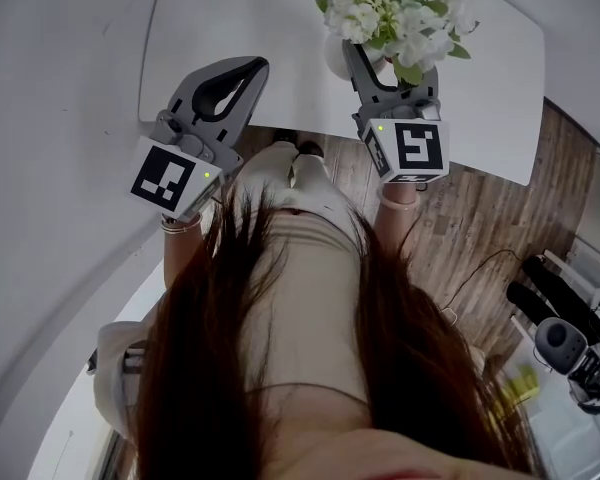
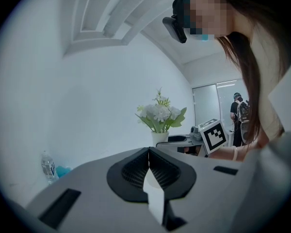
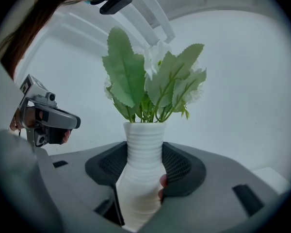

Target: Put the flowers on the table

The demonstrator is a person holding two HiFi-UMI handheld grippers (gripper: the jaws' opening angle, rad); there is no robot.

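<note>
White flowers with green leaves [image 1: 395, 13] stand in a ribbed white vase [image 3: 141, 178]. My right gripper [image 3: 144, 152] is shut on the vase's narrow waist, and in the head view this right gripper [image 1: 365, 68] holds the vase over the white table [image 1: 250, 28] near its front edge. The vase's base is hidden, so I cannot tell if it touches the tabletop. My left gripper [image 1: 235, 73] hangs over the table to the left with its jaws shut and nothing between them. The left gripper view shows the flowers [image 2: 160, 113] and the right gripper's marker cube [image 2: 213, 136] ahead.
The table's front edge [image 1: 500, 163] borders a wood floor [image 1: 480, 228]. Dark equipment [image 1: 570, 348] and a cable lie at the lower right. A water bottle [image 2: 48, 166] stands at the far left. A person [image 2: 240, 115] stands in the background.
</note>
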